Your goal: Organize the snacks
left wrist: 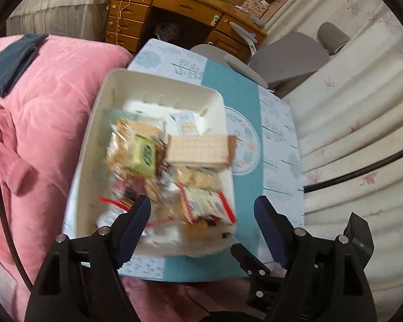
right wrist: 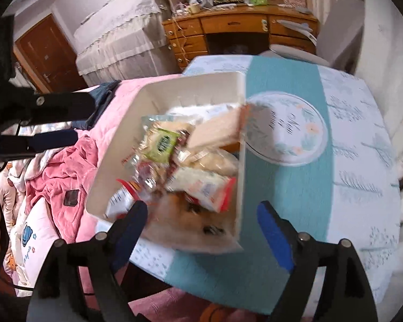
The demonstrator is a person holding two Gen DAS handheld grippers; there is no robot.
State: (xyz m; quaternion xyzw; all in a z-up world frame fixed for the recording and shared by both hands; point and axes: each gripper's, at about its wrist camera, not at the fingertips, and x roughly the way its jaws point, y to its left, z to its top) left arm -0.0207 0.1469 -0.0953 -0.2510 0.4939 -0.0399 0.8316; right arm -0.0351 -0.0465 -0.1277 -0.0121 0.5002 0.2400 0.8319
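Left claw (right wrist: 53,123) (right view only), open

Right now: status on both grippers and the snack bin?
Left gripper open, nothing held. Right gripper open, nothing held. White bin on the table, piled with snack packs, green packet on top. Nothing blocking the bin.
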